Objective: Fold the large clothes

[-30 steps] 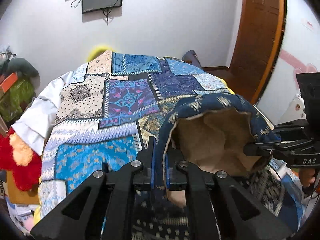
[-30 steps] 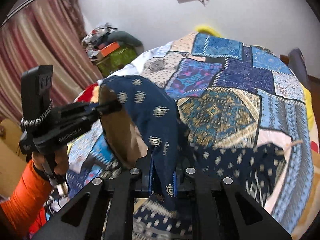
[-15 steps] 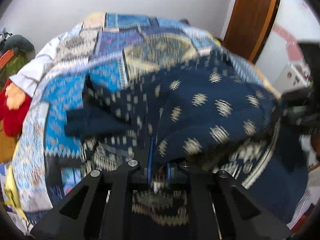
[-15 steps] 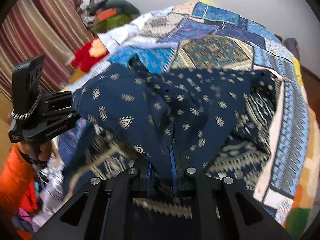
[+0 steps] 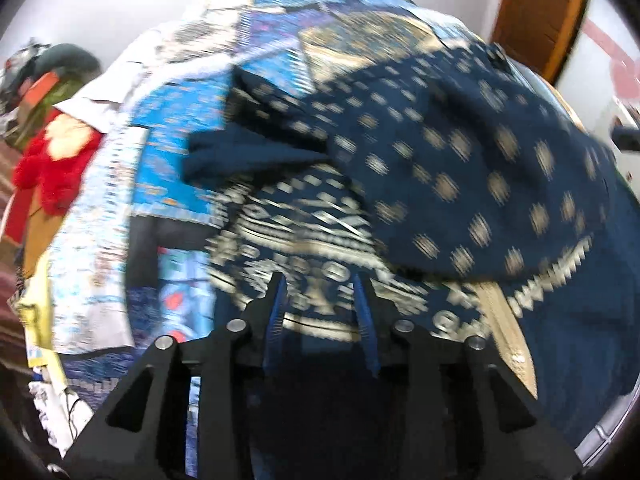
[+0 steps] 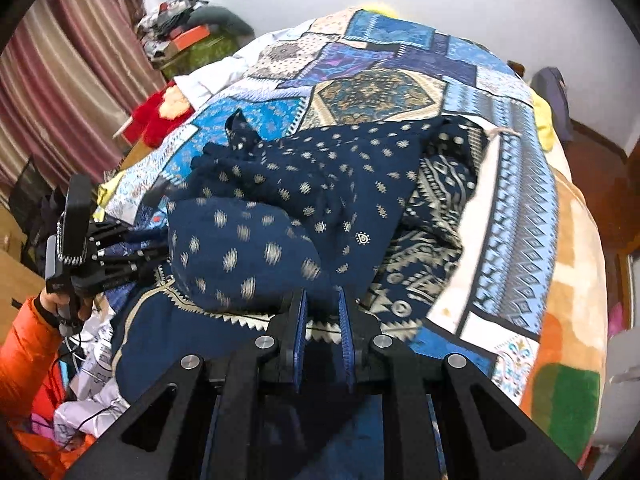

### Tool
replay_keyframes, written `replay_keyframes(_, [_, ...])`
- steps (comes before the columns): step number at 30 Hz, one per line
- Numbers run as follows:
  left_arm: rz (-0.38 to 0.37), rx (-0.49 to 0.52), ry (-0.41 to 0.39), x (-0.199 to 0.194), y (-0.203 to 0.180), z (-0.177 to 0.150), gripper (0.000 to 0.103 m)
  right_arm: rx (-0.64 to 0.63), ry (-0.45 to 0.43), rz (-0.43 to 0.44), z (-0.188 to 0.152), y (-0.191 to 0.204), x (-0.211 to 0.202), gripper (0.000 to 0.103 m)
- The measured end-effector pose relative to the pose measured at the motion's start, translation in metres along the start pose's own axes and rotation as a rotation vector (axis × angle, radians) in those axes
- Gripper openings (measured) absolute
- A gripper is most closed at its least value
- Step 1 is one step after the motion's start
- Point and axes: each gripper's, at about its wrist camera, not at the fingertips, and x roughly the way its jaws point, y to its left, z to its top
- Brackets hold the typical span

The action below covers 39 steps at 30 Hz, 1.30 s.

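Observation:
A large navy garment (image 5: 440,152) with cream motifs and a patterned border lies bunched on the patchwork bedspread (image 5: 176,160); it also shows in the right wrist view (image 6: 320,200). My left gripper (image 5: 320,284) is open and empty, just above the garment's border. My right gripper (image 6: 322,300) is open and empty at the garment's near edge. The left gripper also appears in the right wrist view (image 6: 120,248), beside the puffed-up fold (image 6: 240,252).
The bedspread (image 6: 516,184) covers the bed. A red plush toy (image 6: 160,116) lies at the bed's left side. Striped curtains (image 6: 60,80) hang left. A clutter pile (image 6: 188,28) sits by the wall. A wooden door (image 5: 536,12) stands at right.
Both grippers let go of the garment and opened. The lifted fold dropped onto the bed and both grippers lowered toward its near edge.

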Motion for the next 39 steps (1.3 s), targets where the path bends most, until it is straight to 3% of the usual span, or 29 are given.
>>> replay_keyframes(7, [0.013, -0.138, -0.061, 0.0, 0.043, 0.054, 0.059, 0.044, -0.07, -0.064, 0.018, -0.027, -0.017, 0.012])
replay_keyframes(12, [-0.008, -0.175, -0.023, 0.039, 0.054, 0.101, 0.06, 0.093, -0.091, -0.117, 0.057, -0.052, 0.003, 0.012])
replay_keyframes(18, [0.007, -0.148, 0.092, 0.114, 0.051, 0.138, 0.06, 0.106, -0.064, -0.148, 0.107, -0.07, 0.058, 0.012])
replay_keyframes(23, [0.147, -0.128, 0.098, 0.157, 0.056, 0.17, 0.06, 0.056, -0.008, -0.163, 0.149, -0.075, 0.12, 0.012])
replay_keyframes(26, [0.183, -0.176, 0.121, 0.18, 0.075, 0.182, 0.063, -0.001, 0.034, -0.216, 0.168, -0.078, 0.155, 0.012])
replay_keyframes(29, [0.157, -0.255, 0.116, 0.192, 0.093, 0.19, 0.065, -0.035, 0.057, -0.263, 0.178, -0.087, 0.178, 0.012])
replay_keyframes(32, [0.197, -0.25, 0.107, 0.194, 0.094, 0.194, 0.065, -0.065, 0.048, -0.325, 0.182, -0.1, 0.19, 0.012])
replay_keyframes(35, [0.225, -0.241, 0.108, 0.194, 0.096, 0.196, 0.066, -0.124, 0.025, -0.443, 0.18, -0.106, 0.191, 0.012])
replay_keyframes(39, [0.265, -0.288, 0.112, 0.191, 0.112, 0.202, 0.066, -0.172, 0.011, -0.469, 0.171, -0.114, 0.182, 0.012])
